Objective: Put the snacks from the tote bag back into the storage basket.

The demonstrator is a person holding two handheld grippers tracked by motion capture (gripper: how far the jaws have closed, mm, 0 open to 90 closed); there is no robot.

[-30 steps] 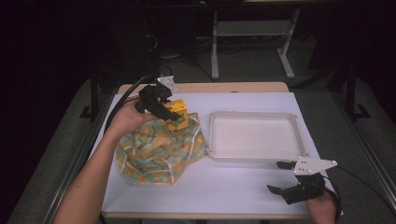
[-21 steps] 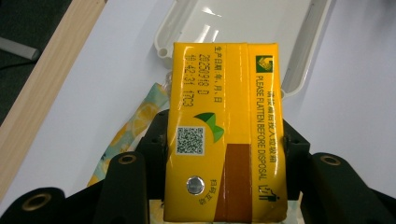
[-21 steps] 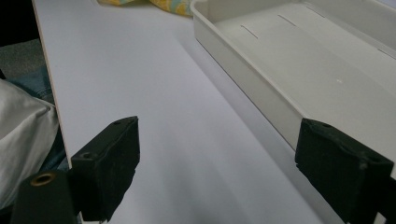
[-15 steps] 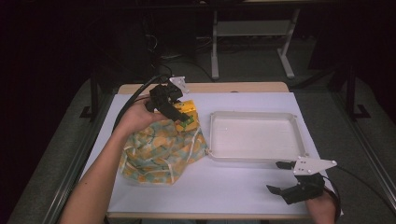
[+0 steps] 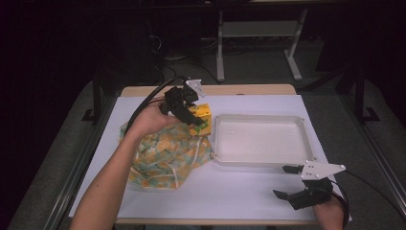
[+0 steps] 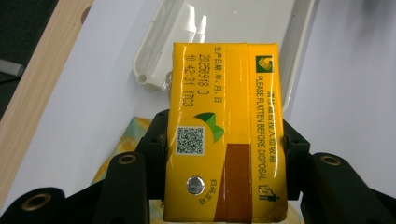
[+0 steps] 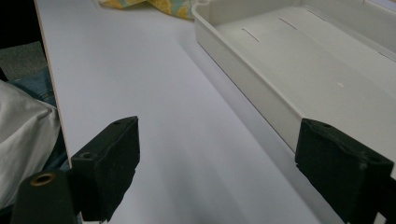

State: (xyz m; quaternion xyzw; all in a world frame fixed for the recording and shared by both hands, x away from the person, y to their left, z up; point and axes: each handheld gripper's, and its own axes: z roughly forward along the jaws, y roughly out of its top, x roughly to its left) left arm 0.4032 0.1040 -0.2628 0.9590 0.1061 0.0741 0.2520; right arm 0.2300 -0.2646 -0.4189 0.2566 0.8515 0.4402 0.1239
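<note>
Left gripper [image 5: 194,117]: you have its black jaws clamped on the two long sides of the yellow rectangular drink carton [image 6: 224,135], printed face up toward the camera.
Carton position: held in the air above the far end of the cloth bag, near the far-left part of the white surface [image 5: 239,196], just beside the tray's near-left corner in the left gripper view.
Patterned orange-and-green cloth bag [image 5: 165,155]: crumpled on the left half of the surface, its right edge just beside the tray.
White shallow plastic tray [image 5: 261,160]: on the right half of the surface, nothing in it.
Right gripper [image 5: 289,182]: your jaws stand wide apart with nothing between them, low over the near-right corner of the surface, just beside the tray's near edge.
Right gripper view: the tray wall [image 7: 243,70] runs along the right jaw; a corner of the bag [image 7: 154,5] shows at the top.
</note>
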